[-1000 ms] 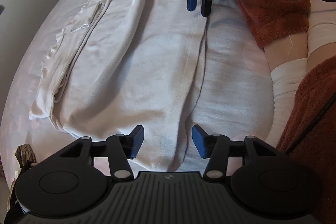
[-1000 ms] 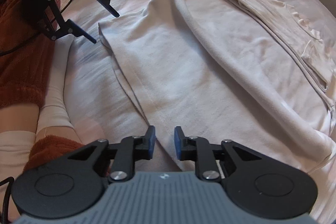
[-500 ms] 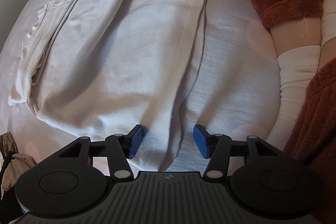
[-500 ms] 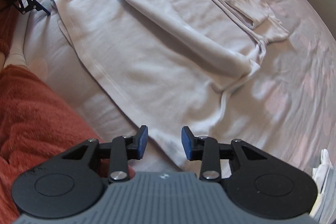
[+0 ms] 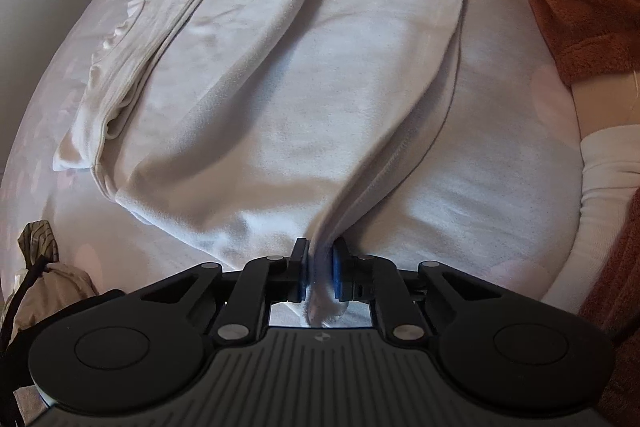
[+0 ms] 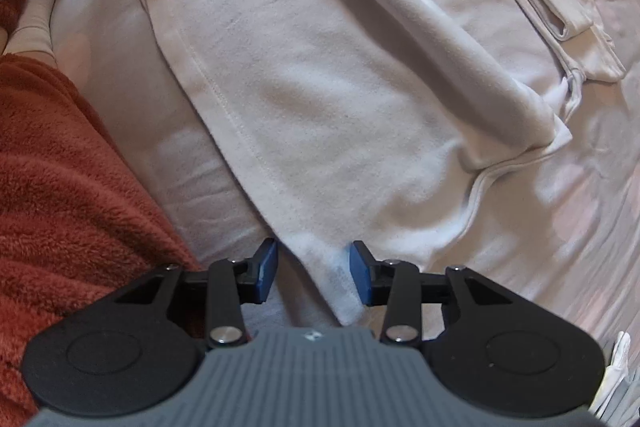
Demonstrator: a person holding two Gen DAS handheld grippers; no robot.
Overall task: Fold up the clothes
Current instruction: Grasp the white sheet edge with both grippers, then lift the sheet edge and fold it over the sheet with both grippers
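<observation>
One white garment (image 5: 304, 115) spread on a pale bed (image 5: 500, 187). Left hand-held gripper (image 5: 320, 273) closing, pinching its hem; right hand-held gripper (image 6: 312, 273) opening, hem corner between, unpinched.

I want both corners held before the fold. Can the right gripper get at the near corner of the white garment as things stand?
Probably yes. The right gripper is opening, and the white garment already has its corner between the fingers, with nothing covering it. The left gripper is closing on its own corner.
</observation>
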